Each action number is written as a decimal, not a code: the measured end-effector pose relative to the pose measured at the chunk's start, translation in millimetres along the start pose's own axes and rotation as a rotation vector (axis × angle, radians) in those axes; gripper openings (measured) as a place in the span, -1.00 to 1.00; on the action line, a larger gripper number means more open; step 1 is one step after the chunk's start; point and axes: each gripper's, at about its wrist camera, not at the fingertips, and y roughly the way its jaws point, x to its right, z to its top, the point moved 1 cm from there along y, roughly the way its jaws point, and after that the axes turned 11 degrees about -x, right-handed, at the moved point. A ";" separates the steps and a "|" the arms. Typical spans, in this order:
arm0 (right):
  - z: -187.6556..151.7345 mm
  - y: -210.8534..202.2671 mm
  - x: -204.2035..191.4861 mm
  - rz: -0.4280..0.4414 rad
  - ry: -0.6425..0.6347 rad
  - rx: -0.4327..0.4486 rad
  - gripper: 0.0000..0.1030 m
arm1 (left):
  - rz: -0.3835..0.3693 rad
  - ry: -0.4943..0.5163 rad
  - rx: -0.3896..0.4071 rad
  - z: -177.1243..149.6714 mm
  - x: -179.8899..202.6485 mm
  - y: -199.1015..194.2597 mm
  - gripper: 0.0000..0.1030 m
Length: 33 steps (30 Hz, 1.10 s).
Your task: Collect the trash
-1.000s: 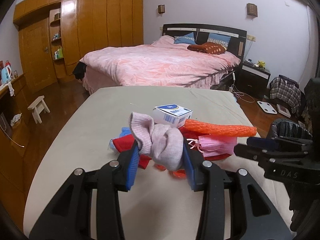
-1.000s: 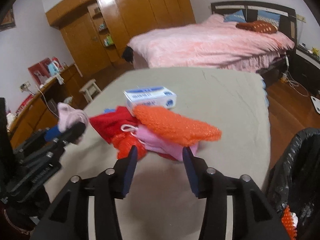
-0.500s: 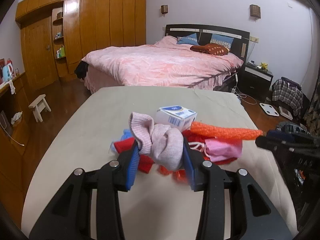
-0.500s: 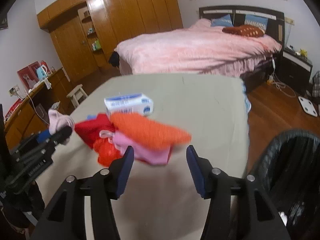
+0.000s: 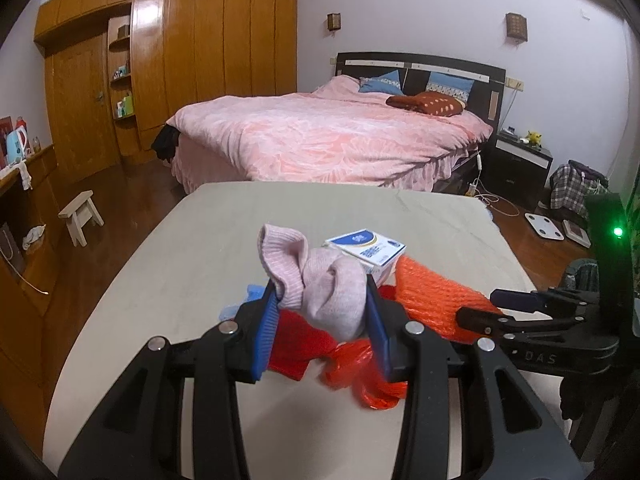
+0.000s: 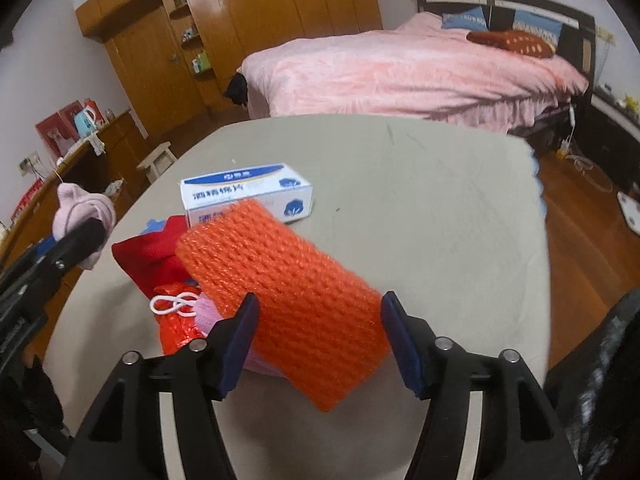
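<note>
Table [image 6: 420,208] beyond and right of the white box [image 6: 244,192] is bare, free to pass. Near the box, orange foam net [image 6: 288,300] and red cloth [image 6: 148,256] crowd the approach.

Box [image 6: 246,193] behind foam net [image 6: 288,284], sock [image 5: 320,280] left of both, all over table [image 6: 420,208]

Printed in blue Chinese characters on the long side of the white-and-blue box [image 6: 246,195]: "酒精棉片"; smaller lettering on its top too blurred to read. Embossed "DAS" on the black body of the right gripper [image 5: 498,310], seen from the left wrist.
</note>
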 end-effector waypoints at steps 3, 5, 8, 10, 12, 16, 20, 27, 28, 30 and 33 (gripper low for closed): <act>-3.4 -5.7 -1.2 0.014 -0.018 0.014 -0.33 | 0.001 -0.003 -0.015 -1.7 -1.3 3.7 -0.24; -4.6 -11.2 -2.0 0.023 -0.026 0.022 -0.55 | 0.002 -0.001 -0.016 -2.5 -0.2 2.6 -0.24; -5.0 -13.3 -3.3 0.040 -0.032 0.008 -0.67 | -0.001 0.001 -0.013 -3.4 2.3 -0.9 -0.24; -7.1 -11.0 -4.9 0.034 -0.036 -0.013 -0.65 | -0.002 0.003 -0.012 -3.9 3.3 -2.3 -0.24; -9.0 -10.4 -5.3 0.017 -0.028 -0.012 -0.37 | -0.002 0.004 -0.011 -4.7 4.3 -2.8 -0.24; -14.2 -6.5 -4.1 0.009 -0.001 -0.028 0.03 | -0.004 0.007 -0.018 -7.7 6.0 -4.7 -0.24; -19.4 2.4 -7.3 -0.006 -0.010 -0.053 0.13 | -0.002 0.005 -0.022 -9.2 5.6 -5.0 -0.24; -25.9 -4.5 -13.4 0.015 -0.031 -0.028 -0.25 | 0.003 0.001 -0.022 -8.5 2.8 -5.9 -0.24; -26.4 -10.6 -14.5 0.015 -0.033 -0.011 -0.27 | 0.004 0.000 -0.021 -8.0 1.3 -6.2 -0.24; -27.7 -23.1 -13.7 0.019 -0.024 0.025 -0.27 | 0.008 -0.004 -0.017 -8.5 -0.6 -8.0 -0.24; -28.8 -36.2 -11.9 0.022 -0.011 0.055 -0.30 | 0.005 -0.010 -0.015 -9.2 -3.1 -10.6 -0.24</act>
